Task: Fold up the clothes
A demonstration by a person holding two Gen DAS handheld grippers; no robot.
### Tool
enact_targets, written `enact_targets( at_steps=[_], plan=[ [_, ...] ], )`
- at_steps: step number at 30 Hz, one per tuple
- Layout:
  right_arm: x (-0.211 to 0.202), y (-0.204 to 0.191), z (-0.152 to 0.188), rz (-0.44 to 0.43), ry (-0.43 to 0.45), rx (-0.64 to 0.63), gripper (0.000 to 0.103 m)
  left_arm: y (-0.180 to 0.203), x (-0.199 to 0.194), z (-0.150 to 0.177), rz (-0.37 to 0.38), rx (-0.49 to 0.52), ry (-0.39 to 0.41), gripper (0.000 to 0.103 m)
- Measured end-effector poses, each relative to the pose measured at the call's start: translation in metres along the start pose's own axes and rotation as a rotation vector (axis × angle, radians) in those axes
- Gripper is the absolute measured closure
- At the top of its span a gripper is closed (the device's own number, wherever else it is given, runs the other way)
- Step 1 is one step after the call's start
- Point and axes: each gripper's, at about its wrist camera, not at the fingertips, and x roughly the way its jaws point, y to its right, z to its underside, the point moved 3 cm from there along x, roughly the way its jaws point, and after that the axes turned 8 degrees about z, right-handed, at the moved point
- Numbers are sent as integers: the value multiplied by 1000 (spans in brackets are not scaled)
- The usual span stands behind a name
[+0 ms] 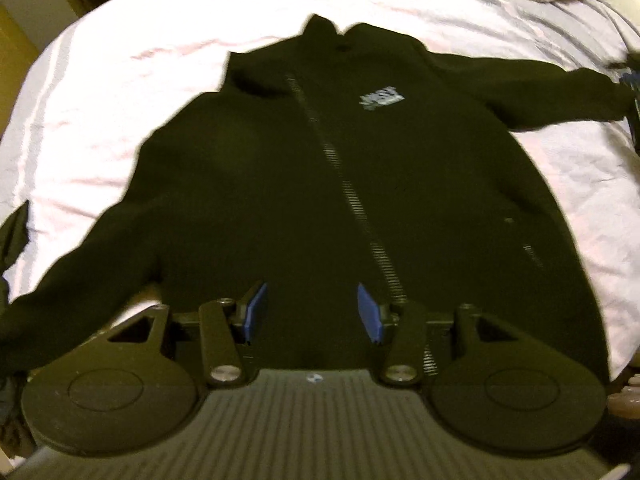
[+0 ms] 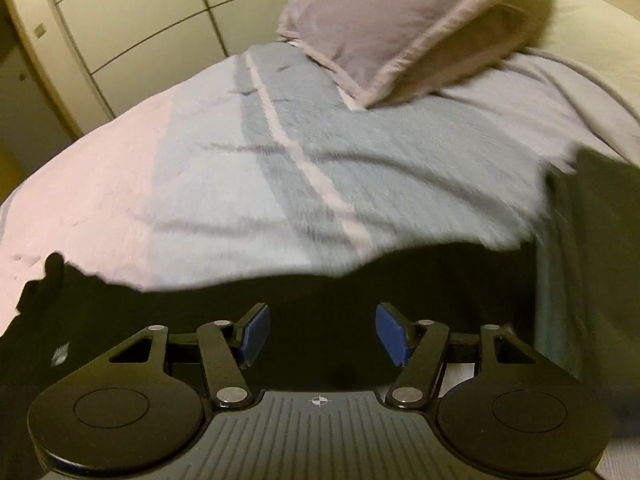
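A black zip-up jacket (image 1: 320,168) lies front up and spread flat on the bed, collar at the far end, with a small pale logo (image 1: 380,100) on its chest. My left gripper (image 1: 313,310) hovers over the jacket's hem beside the zip (image 1: 360,216), blue pads apart and nothing pinched between them. My right gripper (image 2: 325,333) stands open above the jacket's outstretched sleeve (image 2: 280,292), and its pads hold nothing. In the left wrist view a blurred blue-and-black shape (image 1: 630,76) shows at that sleeve's cuff.
The bed carries a pale striped sheet (image 2: 240,168) with a mauve pillow (image 2: 400,28) at its head. Another dark cloth (image 2: 600,248) lies at the right in the right wrist view. Cream wardrobe doors (image 2: 120,20) stand beyond the bed.
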Motion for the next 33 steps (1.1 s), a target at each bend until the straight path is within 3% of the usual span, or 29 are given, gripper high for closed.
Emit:
enact_targets(
  at_steps=[5,8,11,15,19,23,26,30,31,33],
  plan=[
    [84,19,-25,-20,-54,5,41,35,18,-10,-6,27,-70,59],
    [118,56,-6,223,-175,-15,42,45,25,-18,-14,36,-88,59],
    [116,92,7,247,-179,72,42,47,27,-30,-22,29,-73,59],
    [89,78,3,255,-94,36,42,50,30,-38,-25,23,-69,58],
    [56,27,5,97,-3,1,42,55,33,-37,-16,14,-71,58],
    [63,-54,25,-110,-44,-180,42,59,35,-33,-12,-1,-78,58],
    [102,-92,40,-148,-156,-270,42,57,29,-26,-25,-15,-83,58],
    [132,-87,31,-157,-218,-199,41,44,15,-14,-57,-55,-78,58],
    [125,-85,27,-167,-216,-191,41,40,12,-10,-64,-69,-75,58],
    [97,-75,22,-154,-126,-193,41,33,9,-5,-72,-97,-73,58]
  ],
)
